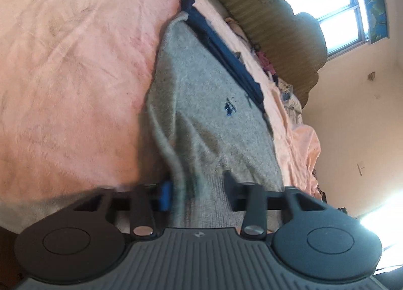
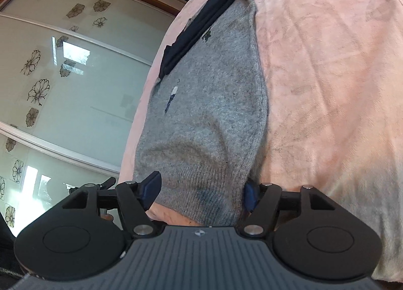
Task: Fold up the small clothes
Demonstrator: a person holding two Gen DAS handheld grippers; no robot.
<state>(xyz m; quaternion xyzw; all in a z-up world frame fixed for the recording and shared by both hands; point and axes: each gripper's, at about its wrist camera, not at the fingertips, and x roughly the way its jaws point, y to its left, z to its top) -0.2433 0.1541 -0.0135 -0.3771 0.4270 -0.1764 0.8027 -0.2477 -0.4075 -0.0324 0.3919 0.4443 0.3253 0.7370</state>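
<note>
the big pink bed (image 1: 63,63) fills most of both views, and it is the soft flat place where the folding happens. by the far side of the bed there is a green headboard (image 1: 272,32), and past it a bright window (image 1: 327,7). the right view shows a closet door with flower prints (image 2: 63,75) beside the bed.

the grey sweater (image 1: 201,103) lies long on the bed near its edge. it has a dark blue collar part (image 1: 226,58) at the far end and a small blue logo (image 1: 229,108) on the front. the ribbed hem is the near end, and that is where both tongs are.

the left tongs (image 1: 196,189) are apart, with the hem lying between the two fingers, not squeezed yet as far as i can tell. the right tongs (image 2: 201,189) are also apart, one finger on each side of the hem. i think they sit at the hem corners so the near end can be lifted and laid over toward the collar.
</note>
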